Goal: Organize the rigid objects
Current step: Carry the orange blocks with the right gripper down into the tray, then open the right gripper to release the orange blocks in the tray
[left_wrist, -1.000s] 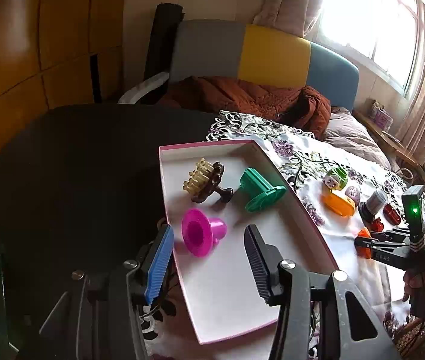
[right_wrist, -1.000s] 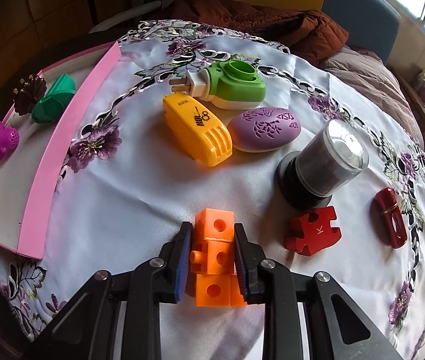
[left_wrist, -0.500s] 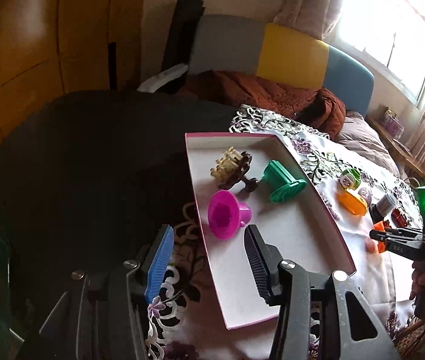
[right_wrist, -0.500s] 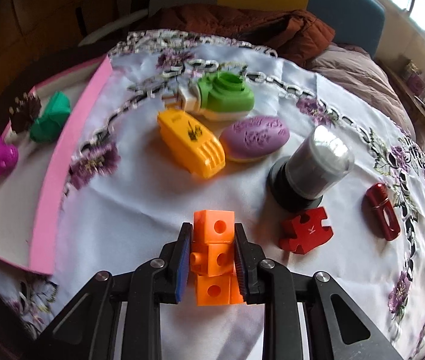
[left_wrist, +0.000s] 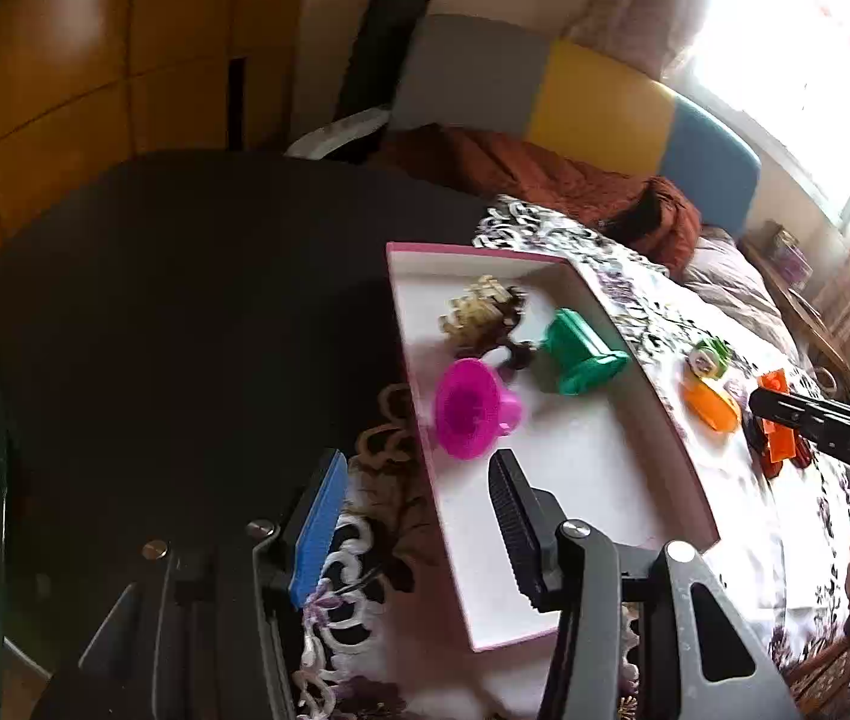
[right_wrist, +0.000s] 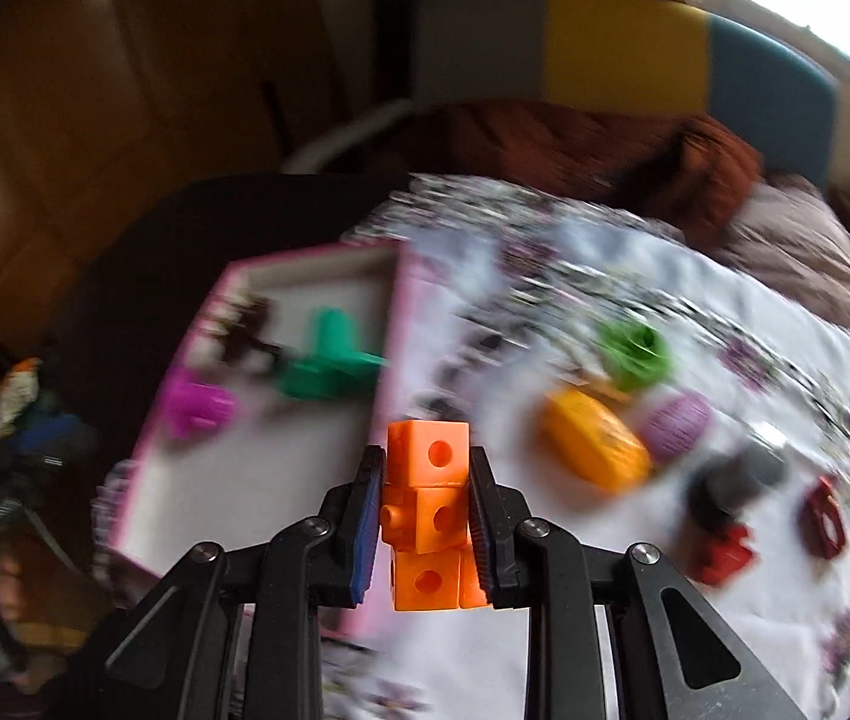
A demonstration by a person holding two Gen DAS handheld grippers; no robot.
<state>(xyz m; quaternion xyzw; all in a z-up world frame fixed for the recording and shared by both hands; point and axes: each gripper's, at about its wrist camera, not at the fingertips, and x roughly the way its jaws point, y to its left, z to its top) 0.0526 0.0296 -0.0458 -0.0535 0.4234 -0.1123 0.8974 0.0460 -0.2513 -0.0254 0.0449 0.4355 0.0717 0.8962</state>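
Left tongs (left_wrist: 419, 525) apart, empty, at the near edge of the pink tray (left_wrist: 581, 516). Tray holds three: funnel (left_wrist: 473, 408), brown clip (left_wrist: 485, 315), green piece (left_wrist: 581, 354). Right tongs (right_wrist: 425, 519) clamped on the orange blocks (right_wrist: 428, 510), lifted clear of the desk (right_wrist: 545, 648) beside the tray. Best carried level over the rim and lowered onto bare tray floor before release. On the cloth: about seven loose items, though the blur makes the count unsure

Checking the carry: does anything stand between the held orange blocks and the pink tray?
Nothing visible blocks the way. The right gripper holds the orange blocks above the cloth, just short of the pink tray's near wall. The tray floor nearest them is bare; the magenta funnel and green piece lie farther in.
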